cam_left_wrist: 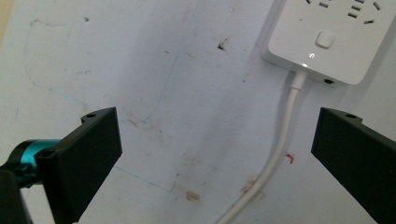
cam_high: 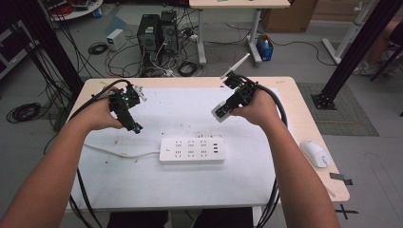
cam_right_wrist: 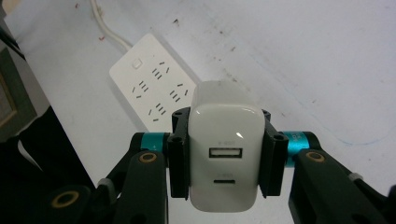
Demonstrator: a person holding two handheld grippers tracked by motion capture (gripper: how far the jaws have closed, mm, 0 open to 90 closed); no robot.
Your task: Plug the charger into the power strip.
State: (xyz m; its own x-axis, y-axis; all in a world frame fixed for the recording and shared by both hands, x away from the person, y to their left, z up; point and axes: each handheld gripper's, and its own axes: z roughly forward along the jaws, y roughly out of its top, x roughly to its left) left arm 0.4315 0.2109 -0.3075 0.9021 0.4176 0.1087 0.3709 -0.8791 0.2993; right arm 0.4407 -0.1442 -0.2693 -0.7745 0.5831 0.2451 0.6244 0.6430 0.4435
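Note:
A white power strip (cam_high: pixel 192 150) lies flat on the white mat near the table's middle, its cord (cam_high: pixel 119 153) trailing left. In the left gripper view the power strip's switch end (cam_left_wrist: pixel 327 39) and cord (cam_left_wrist: pixel 275 158) lie below my left gripper (cam_left_wrist: pixel 215 158), whose jaws stand wide apart with nothing between them. The left gripper (cam_high: pixel 134 124) hovers up and left of the strip. My right gripper (cam_high: pixel 219 113) hangs above the strip's right part, shut on a white USB charger (cam_right_wrist: pixel 224 156), its USB ports facing the camera. The power strip (cam_right_wrist: pixel 154 88) lies beyond it.
A white computer mouse (cam_high: pixel 314 153) rests near the table's right edge. Black cables trail from both grippers over the table's sides. The white mat (cam_high: pixel 180 109) bears small stains. Computers and tangled cables sit on the floor beyond the table.

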